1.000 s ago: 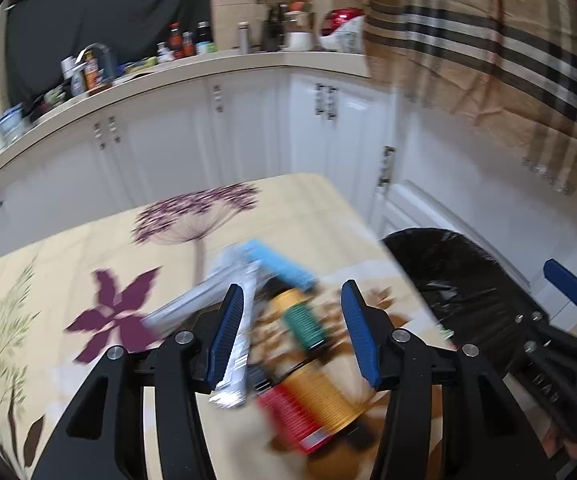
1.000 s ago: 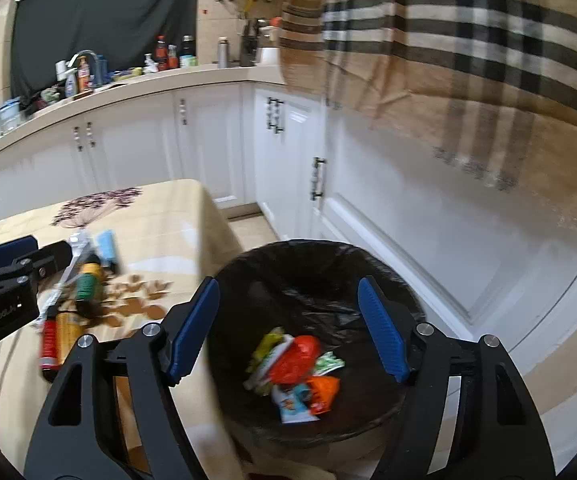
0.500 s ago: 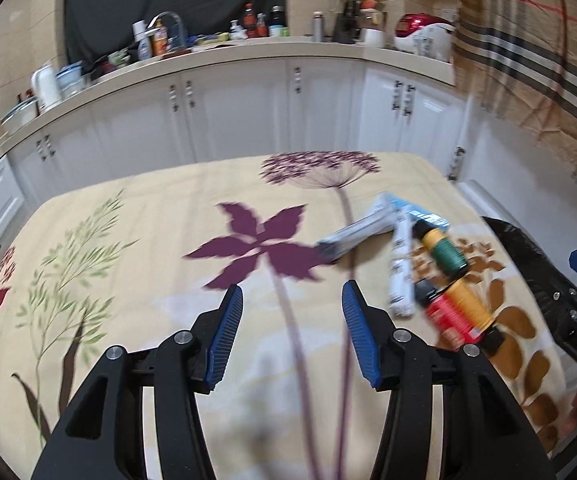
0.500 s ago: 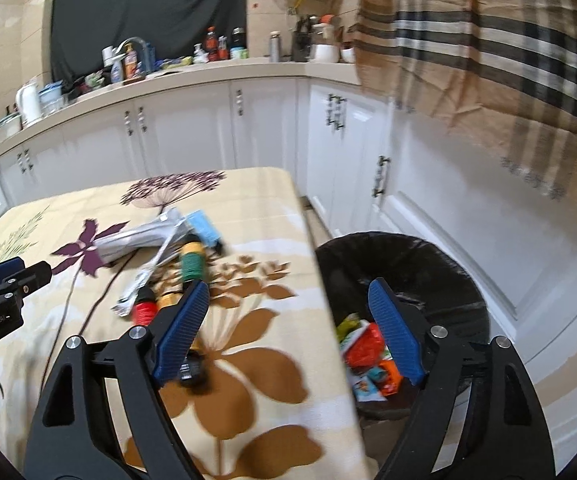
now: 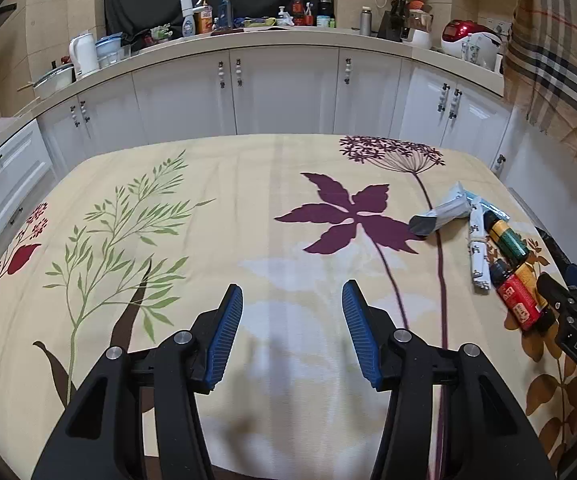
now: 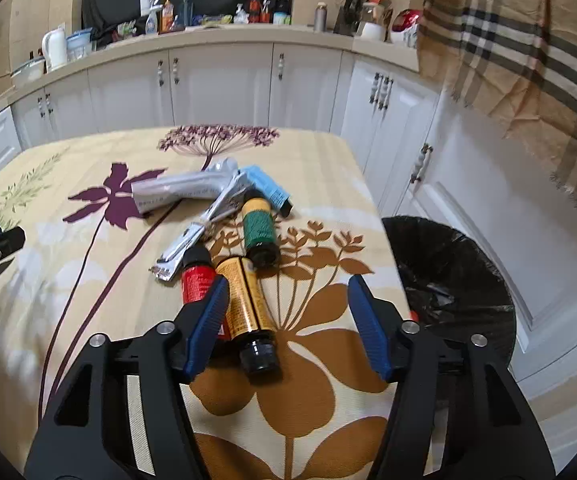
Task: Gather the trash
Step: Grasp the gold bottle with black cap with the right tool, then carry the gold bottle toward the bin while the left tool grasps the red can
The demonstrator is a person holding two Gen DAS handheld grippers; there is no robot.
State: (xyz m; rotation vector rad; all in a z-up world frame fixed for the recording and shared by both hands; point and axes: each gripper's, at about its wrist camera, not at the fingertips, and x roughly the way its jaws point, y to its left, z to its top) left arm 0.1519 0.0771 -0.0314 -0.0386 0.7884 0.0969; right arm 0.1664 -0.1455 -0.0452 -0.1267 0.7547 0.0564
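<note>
A pile of trash lies near the table's right edge: a grey tube (image 6: 176, 193), a crumpled silver wrapper (image 6: 204, 228), a light blue packet (image 6: 270, 190), a green bottle (image 6: 259, 229), a gold bottle (image 6: 246, 300) and a red bottle (image 6: 196, 280). The pile also shows at the right of the left wrist view, with the grey tube (image 5: 442, 216) and red bottle (image 5: 518, 304). My right gripper (image 6: 288, 320) is open and empty, just above the gold bottle's near end. My left gripper (image 5: 292, 328) is open and empty over bare tablecloth.
A black-lined trash bin (image 6: 448, 276) stands on the floor right of the table (image 6: 328, 420). White cabinets (image 6: 216, 80) and a cluttered counter run behind. A plaid cloth (image 6: 528, 60) hangs at the upper right.
The right gripper swung left from over the bin to above the bottles on the table. The left gripper moved left, away from the pile, to the table's middle.
</note>
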